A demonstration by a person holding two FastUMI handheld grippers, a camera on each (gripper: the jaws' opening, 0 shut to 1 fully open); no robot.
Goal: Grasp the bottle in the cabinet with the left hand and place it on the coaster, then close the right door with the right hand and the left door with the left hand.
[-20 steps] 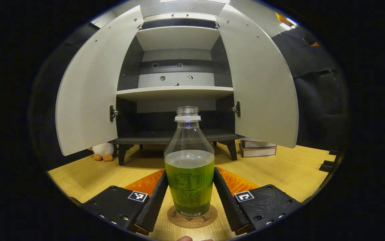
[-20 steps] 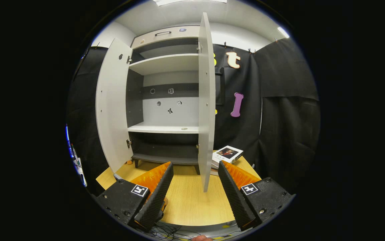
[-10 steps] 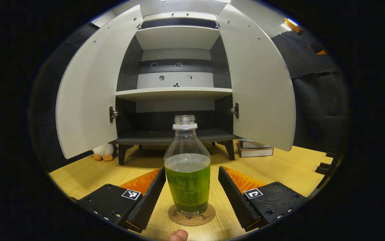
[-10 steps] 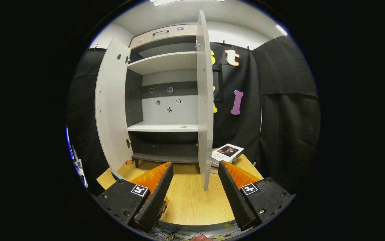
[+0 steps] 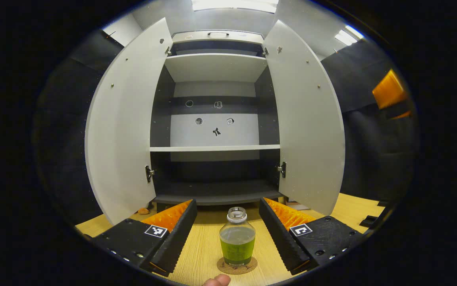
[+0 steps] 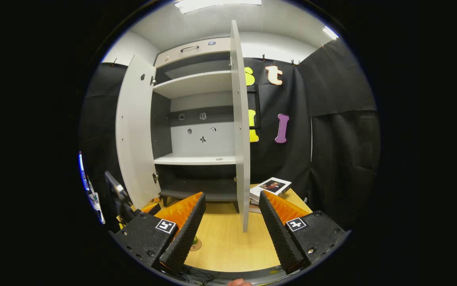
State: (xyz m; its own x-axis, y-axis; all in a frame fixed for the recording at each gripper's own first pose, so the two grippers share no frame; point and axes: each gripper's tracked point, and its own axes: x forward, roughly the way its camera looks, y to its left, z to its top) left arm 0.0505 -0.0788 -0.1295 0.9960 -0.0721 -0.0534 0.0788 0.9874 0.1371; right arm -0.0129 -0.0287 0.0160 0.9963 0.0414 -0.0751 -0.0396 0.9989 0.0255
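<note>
Clear plastic bottle of green liquid (image 5: 237,238) is sitting on the round cork coaster (image 5: 236,265), bottom centre; left gripper (image 5: 226,228) and right gripper (image 6: 232,226) are both hanging wide open.

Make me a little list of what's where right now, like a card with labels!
bottle: upright on the coaster, green liquid inside, no cap
coaster: round cork, on the wooden table
left gripper: open, fingers apart from the bottle
right gripper: open, facing the right door's edge
right door: open
left door: open
cabinet shelves: bare
books: beside the cabinet
</note>
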